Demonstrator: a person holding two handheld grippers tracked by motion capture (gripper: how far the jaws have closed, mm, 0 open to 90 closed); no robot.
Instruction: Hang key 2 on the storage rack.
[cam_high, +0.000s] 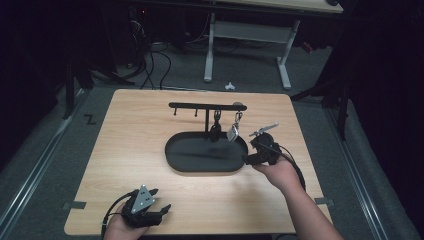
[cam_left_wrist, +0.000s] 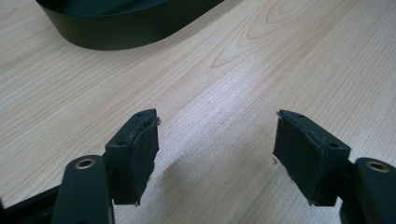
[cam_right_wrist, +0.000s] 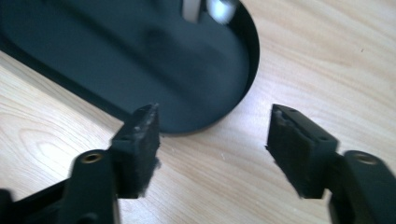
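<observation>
On pale woodgrain table (cam_high: 150, 150), matte oval tray (cam_high: 200, 155)

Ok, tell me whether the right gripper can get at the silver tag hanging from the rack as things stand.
Probably yes. The right gripper sits at the right end of the black tray with its jaws open and empty, and the silver tag hangs just beyond it from the rack, with nothing in between.

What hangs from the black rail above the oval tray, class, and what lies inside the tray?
From the rail hang a dark keyring and a silvery tag, plus bare hooks. The tray looks bare inside; its far end behind the hanging pieces is partly covered.
</observation>
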